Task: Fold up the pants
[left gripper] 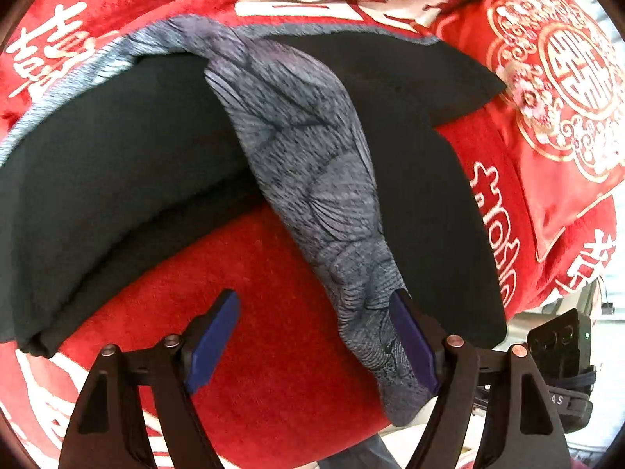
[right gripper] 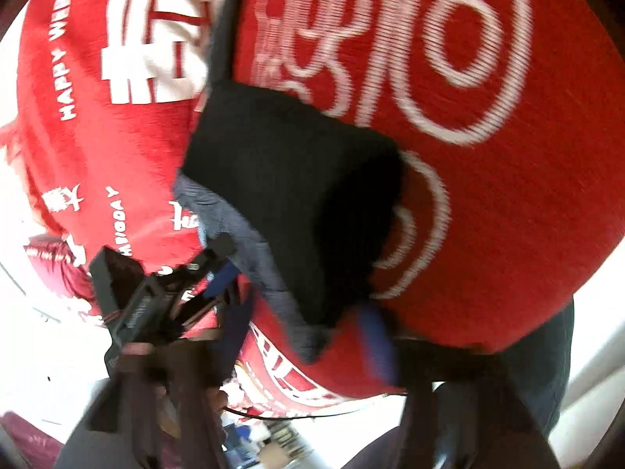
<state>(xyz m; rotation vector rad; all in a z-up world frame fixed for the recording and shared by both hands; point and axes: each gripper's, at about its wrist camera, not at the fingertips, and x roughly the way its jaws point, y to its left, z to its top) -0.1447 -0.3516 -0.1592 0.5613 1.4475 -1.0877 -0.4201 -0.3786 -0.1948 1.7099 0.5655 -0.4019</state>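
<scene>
- Left wrist view: your left gripper [left gripper: 312, 346] points steeply down at the red blanket [left gripper: 273, 281], jaws spread wide and pinching nothing.
- The black pants [left gripper: 117, 164] lie ahead of it, spread across the blanket. A twisted grey strip of the pants [left gripper: 308, 164], which looks like turned-out lining, runs along the diagonal from the upper left down to the gripper.
- The strip's near end lies against the inner face of the right-hand finger [left gripper: 414, 348]. The left-hand pad is well apart from it, over bare blanket. I judge a small sideways shift would centre the strip between the pads before you close.
- Right wrist view: this one is blurred. Your right gripper [right gripper: 304, 336] appears to have its fingers apart.
- A folded corner of the pants, black with a grey edge, reaches down between them, close to the blue pad [right gripper: 375, 340]. I cannot tell whether the pads press on it.
- Both grippers sit at the same near end of the garment, with its length running away from you.
</scene>
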